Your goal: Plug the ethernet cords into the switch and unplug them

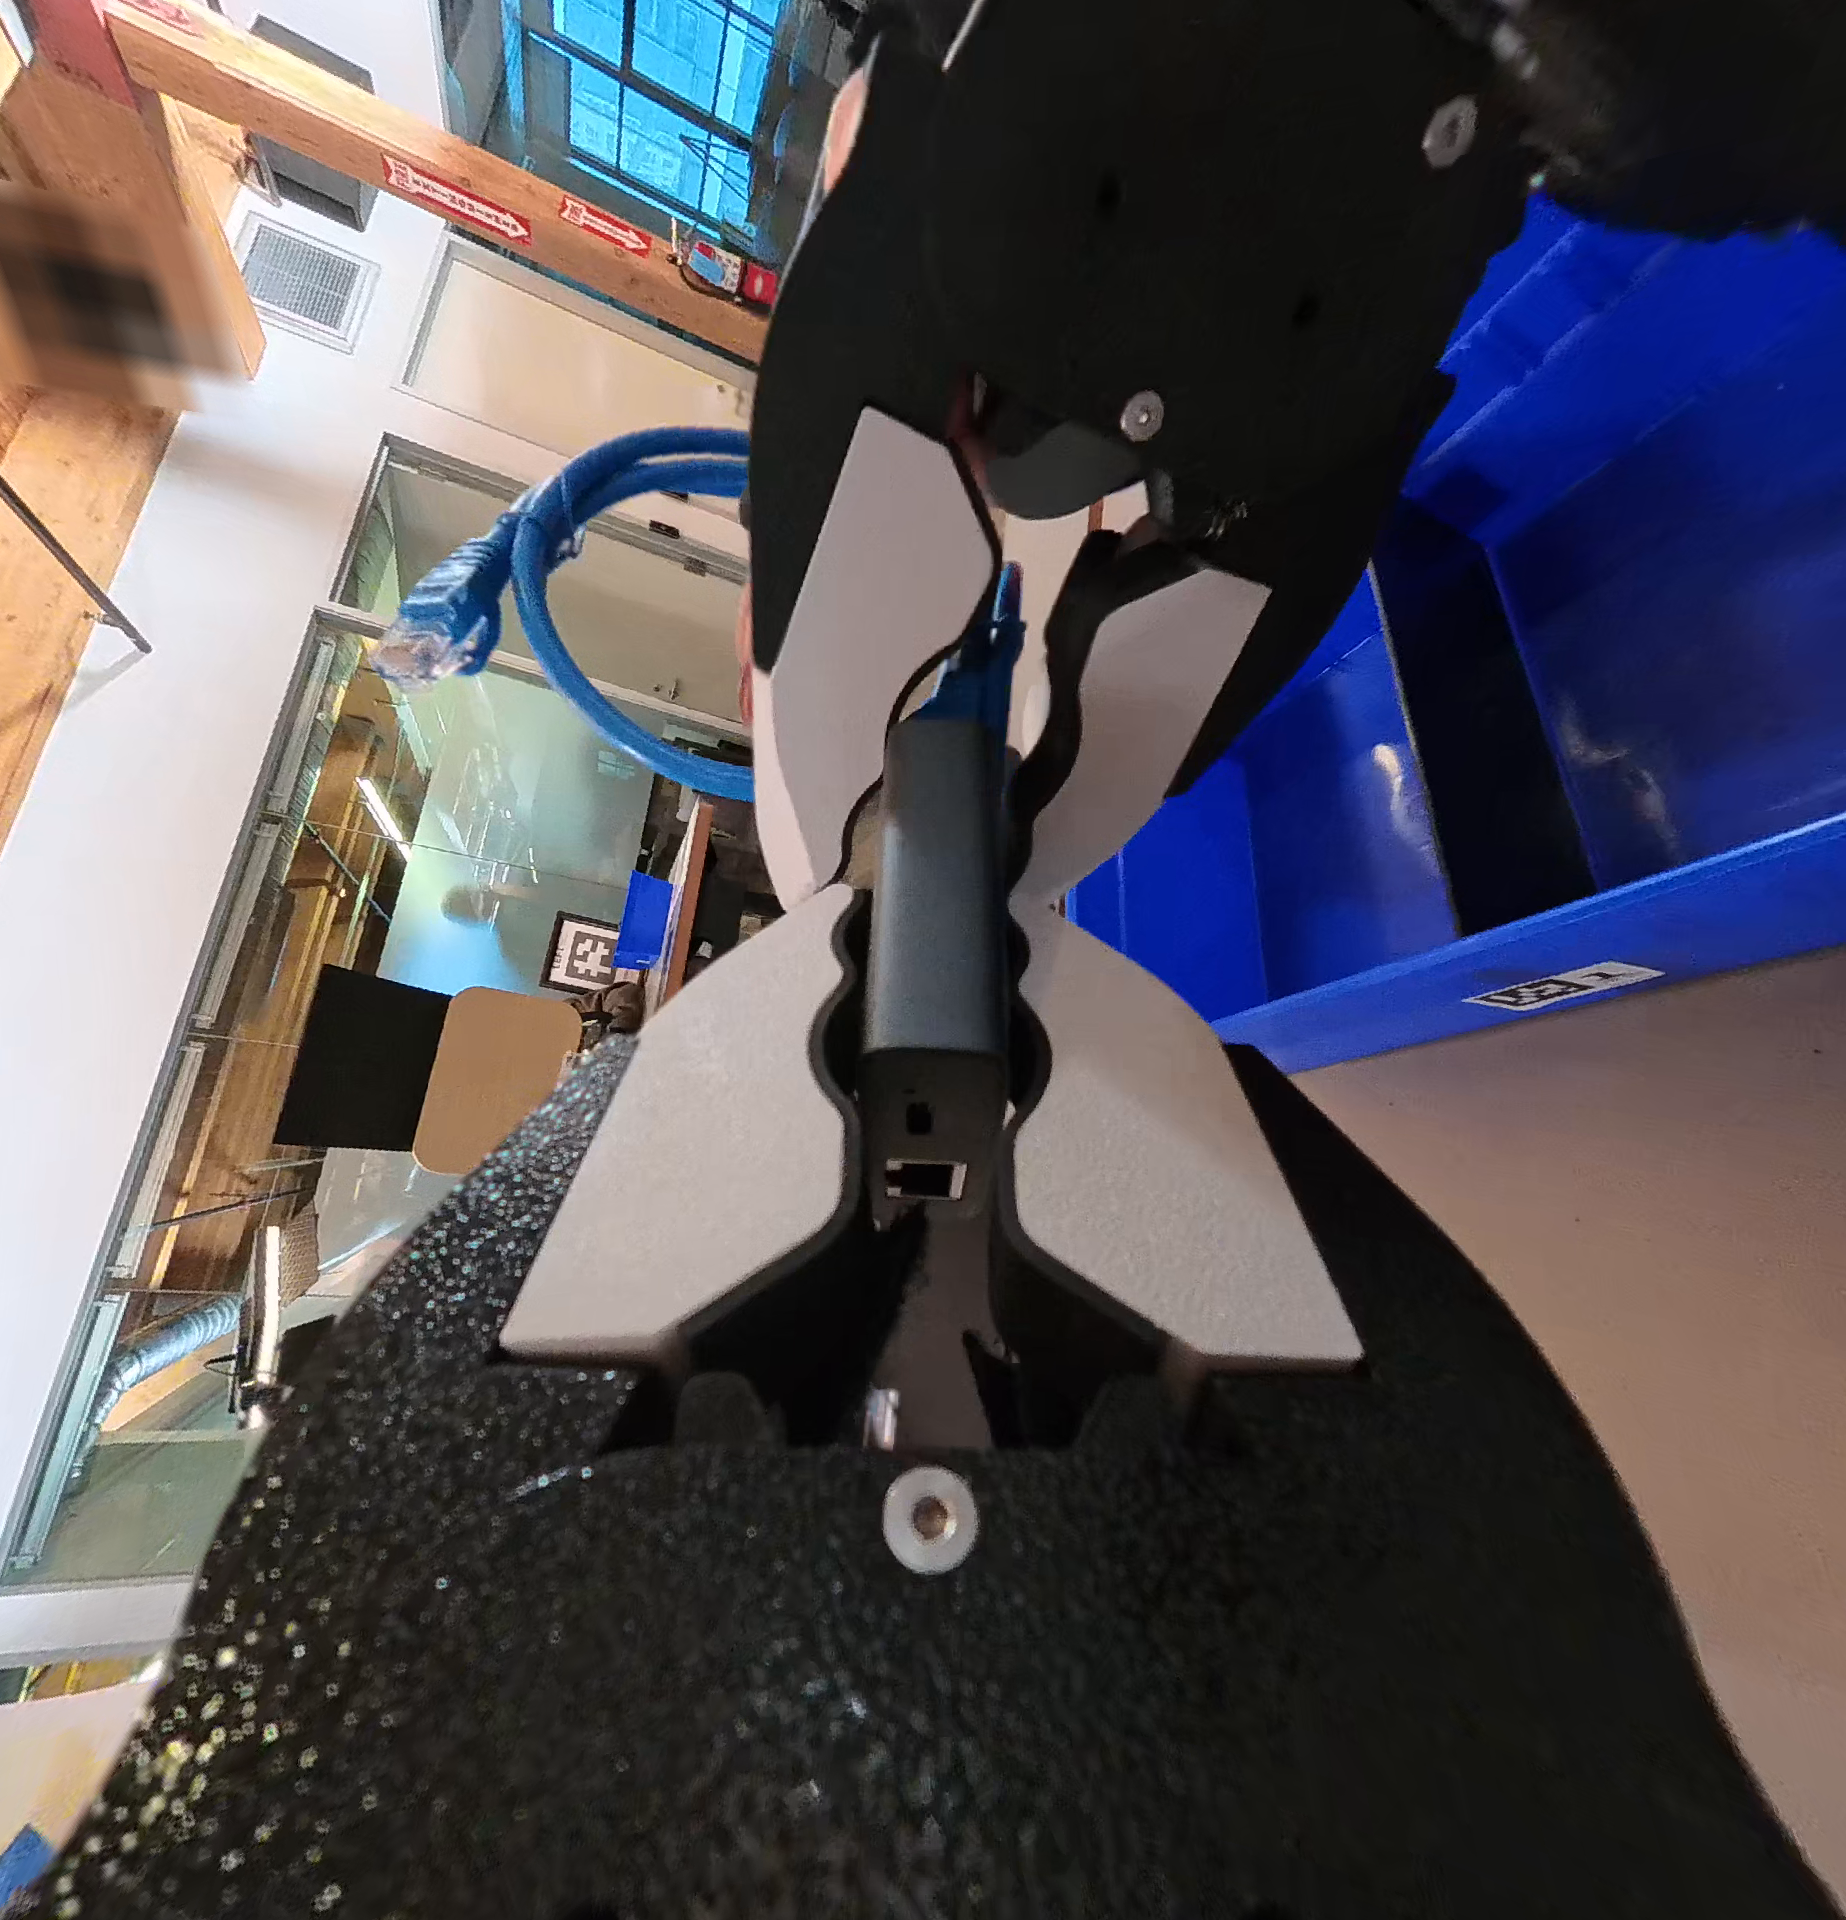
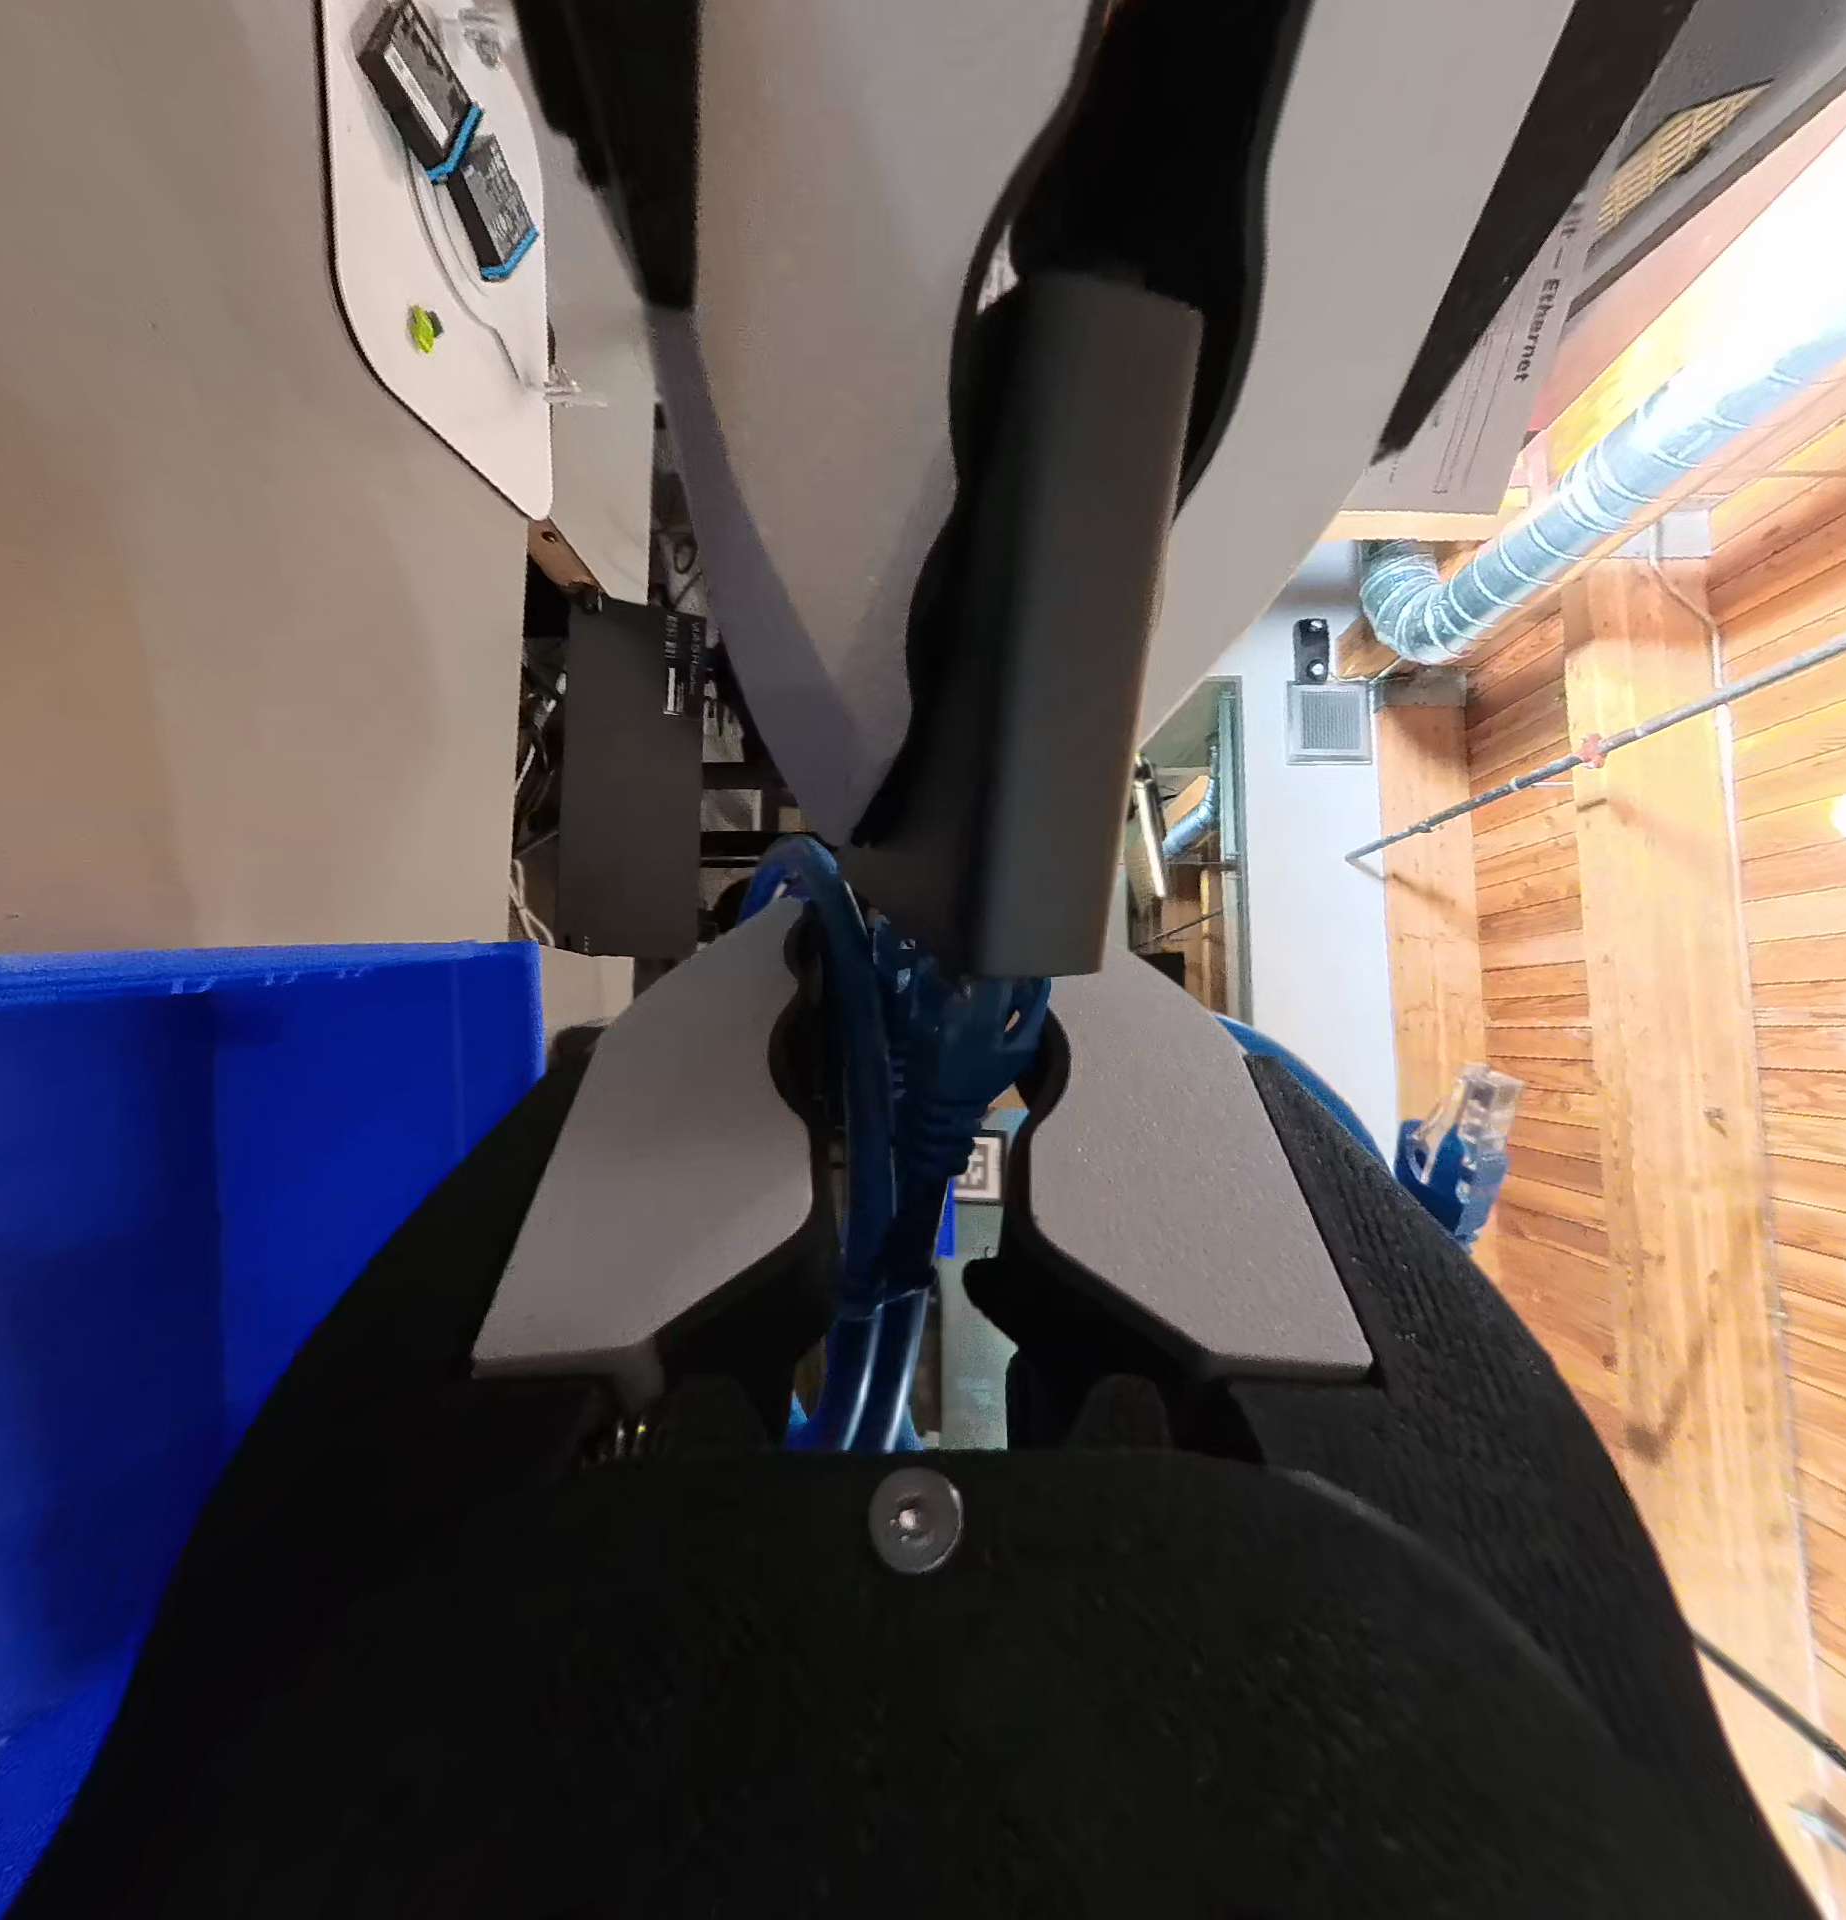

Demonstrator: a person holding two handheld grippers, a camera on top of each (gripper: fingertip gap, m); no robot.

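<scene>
My left gripper is shut on a dark grey adapter box, held in the air with a port facing the camera. My right gripper is shut on a blue network cable just behind its plug. The plug meets the adapter's far end; how deep it sits is hidden. The right gripper's fingers reach in from above, tip to tip with mine. The cable loops to the left and its free clear plug hangs loose, also showing in the right wrist view.
A blue plastic bin stands on a pale table to the right, and shows in the right wrist view. A white card with small black devices lies on the table. Wooden beams, glass walls and a duct are behind. Spacing between my two grippers at the tips: around 4 cm.
</scene>
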